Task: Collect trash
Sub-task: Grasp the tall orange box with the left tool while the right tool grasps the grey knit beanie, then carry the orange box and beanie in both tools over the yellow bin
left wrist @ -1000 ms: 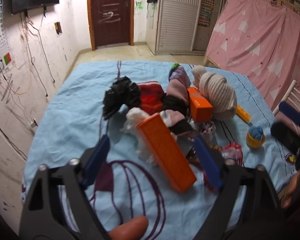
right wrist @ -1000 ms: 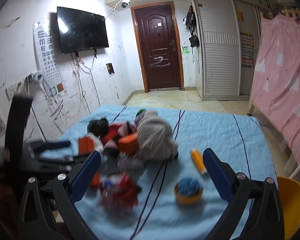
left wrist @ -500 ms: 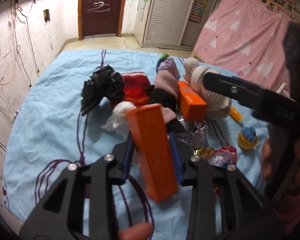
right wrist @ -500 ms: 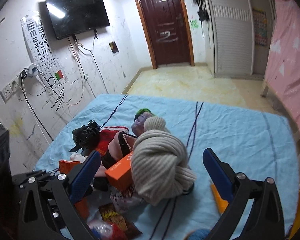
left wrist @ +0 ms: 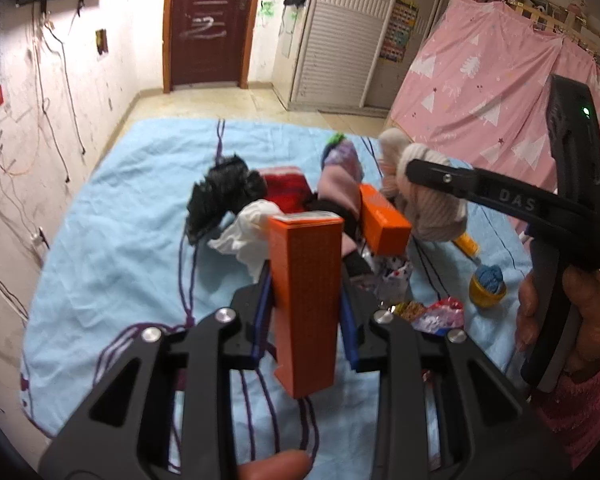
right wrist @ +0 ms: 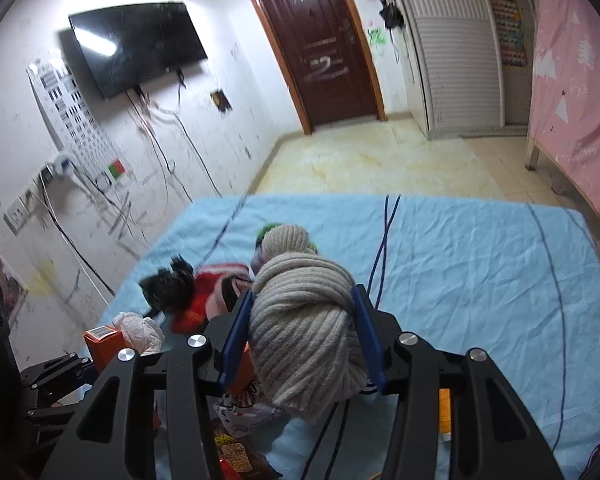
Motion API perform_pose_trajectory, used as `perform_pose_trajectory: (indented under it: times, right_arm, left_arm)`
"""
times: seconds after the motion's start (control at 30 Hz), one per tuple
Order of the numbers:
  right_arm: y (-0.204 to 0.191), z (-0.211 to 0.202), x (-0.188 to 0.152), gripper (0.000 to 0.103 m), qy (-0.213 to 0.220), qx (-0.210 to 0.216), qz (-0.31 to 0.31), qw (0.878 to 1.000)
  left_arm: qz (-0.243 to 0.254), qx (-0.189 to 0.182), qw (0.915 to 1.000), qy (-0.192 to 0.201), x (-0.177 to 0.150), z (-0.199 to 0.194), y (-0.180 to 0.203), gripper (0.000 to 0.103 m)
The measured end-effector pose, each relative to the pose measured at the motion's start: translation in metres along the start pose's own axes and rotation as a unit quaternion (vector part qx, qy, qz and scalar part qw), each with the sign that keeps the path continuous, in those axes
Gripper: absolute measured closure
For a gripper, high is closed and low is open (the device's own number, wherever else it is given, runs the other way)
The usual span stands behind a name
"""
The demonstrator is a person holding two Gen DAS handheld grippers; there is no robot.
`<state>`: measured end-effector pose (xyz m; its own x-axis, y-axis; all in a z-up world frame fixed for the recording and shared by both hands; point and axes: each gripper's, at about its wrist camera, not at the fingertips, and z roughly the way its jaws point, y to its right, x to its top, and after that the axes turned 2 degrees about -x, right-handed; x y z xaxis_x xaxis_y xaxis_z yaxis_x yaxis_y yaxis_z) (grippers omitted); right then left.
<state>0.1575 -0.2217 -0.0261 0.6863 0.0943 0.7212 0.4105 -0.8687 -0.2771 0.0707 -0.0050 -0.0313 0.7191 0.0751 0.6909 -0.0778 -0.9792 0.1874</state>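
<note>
- A long orange box (left wrist: pixel 305 300) stands nearly upright between the blue pads of the left gripper (left wrist: pixel 305 300), lifted clear of the light blue bedsheet (left wrist: pixel 112 248). A second ago it lay flat on the sheet with the jaws wide on either side; they have just been closing and now clamp its two long sides.
- Judged from this, the first piece of trash is secured and ready to carry off. No bin or bag shows in either view.
- The right gripper (right wrist: pixel 300 330) has also just been closing. Its blue pads now press the sides of a beige ribbed knit hat (right wrist: pixel 306 328), which bulges between them. A second ago these jaws were wide open, with nothing between them, above the heap.
- The hat looks like clothing rather than trash, so this grip may be meant to clear the heap.
- The hat appears to rest on the heap, just beside a shorter orange box (left wrist: pixel 384 222).
- Around them lie a crumpled white tissue (left wrist: pixel 246 236), a crumpled black bag (left wrist: pixel 224 196), red and pink garments, and shiny snack wrappers (left wrist: pixel 432 314).
- Further right on the sheet, apart from the heap, sit a small yellow cup with a blue filling (left wrist: pixel 488 286) and a yellow tube (left wrist: pixel 466 245).
- The person's right hand (left wrist: pixel 564 320) grips the right tool's handle at the picture's right edge.
</note>
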Motion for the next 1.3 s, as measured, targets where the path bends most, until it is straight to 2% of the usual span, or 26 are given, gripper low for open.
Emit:
perform_pose_trajectory:
  times: [0.3,0.6,0.7,0.9,1.1,1.2,1.23,1.3]
  right_arm:
    - [0.032,-0.056,0.010,0.060,0.073,0.004,0.032,0.997]
    - [0.099,-0.112,-0.001,0.060,0.130,-0.023,0.085,0.988]
    - [0.121,-0.124,-0.008,0.060,0.137,-0.033,0.098,0.985]
    - [0.147,-0.129,-0.016,0.060,0.139,-0.047,0.118,0.982]
    - [0.172,-0.125,-0.027,0.059,0.130,-0.059,0.142,0.979]
    - [0.186,-0.121,-0.035,0.059,0.121,-0.065,0.154,0.978]
    - [0.190,-0.120,-0.036,0.059,0.119,-0.065,0.157,0.978]
    - [0.195,-0.117,-0.038,0.059,0.115,-0.066,0.161,0.978]
  left_arm:
    - [0.035,0.015,0.9984,0.042,0.027,-0.018,0.026,0.075]
    - [0.086,-0.007,0.9946,0.057,0.047,-0.019,0.076,0.075]
    - [0.094,-0.011,0.9946,0.043,0.048,-0.010,0.086,0.075]
    - [0.095,-0.026,0.9950,-0.020,0.044,0.029,0.094,0.075]
    - [0.102,-0.054,0.9903,-0.077,0.037,0.063,0.107,0.075]
    - [0.109,-0.047,0.9891,-0.088,0.034,0.075,0.113,0.074]
    - [0.110,-0.047,0.9885,-0.092,0.033,0.078,0.115,0.072]
    - [0.115,-0.048,0.9875,-0.096,0.031,0.080,0.119,0.055]
